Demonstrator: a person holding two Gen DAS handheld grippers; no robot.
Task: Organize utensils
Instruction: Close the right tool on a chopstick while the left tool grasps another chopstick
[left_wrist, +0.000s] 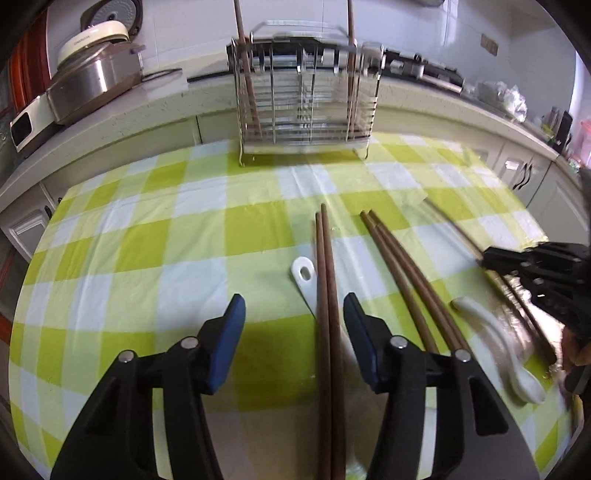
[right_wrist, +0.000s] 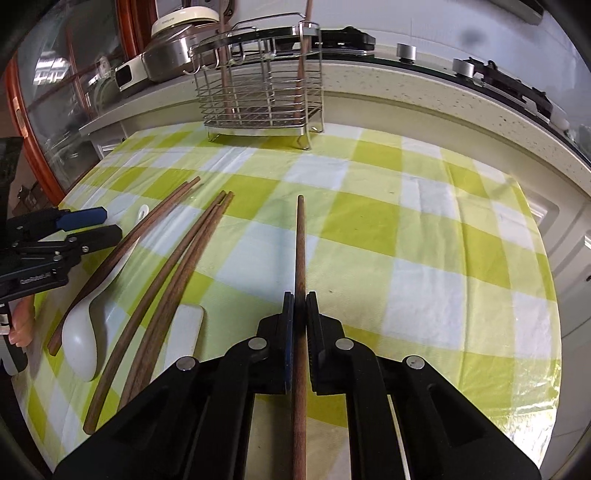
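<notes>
A pair of brown chopsticks (left_wrist: 325, 295) lies on the green checked tablecloth (left_wrist: 147, 240), across a white spoon handle (left_wrist: 303, 275). My left gripper (left_wrist: 293, 301) is open and straddles the pair, its blue pads clear of the sticks, which lie nearer the right pad. A second pair (left_wrist: 406, 280) and a white spoon (left_wrist: 498, 343) lie to the right. My right gripper (right_wrist: 300, 295) is shut on a single brown chopstick (right_wrist: 300, 240) that points toward the wire utensil rack (right_wrist: 258, 92). In the left wrist view the right gripper (left_wrist: 485, 258) shows at the right edge.
The rack (left_wrist: 306, 107) stands at the table's far edge with two chopsticks upright in it. Behind it runs a counter with a steel cooker (left_wrist: 92, 77) and a stove (left_wrist: 424, 70). A white flat piece (right_wrist: 184, 332) lies by the chopsticks. The left gripper (right_wrist: 110, 223) is at the left.
</notes>
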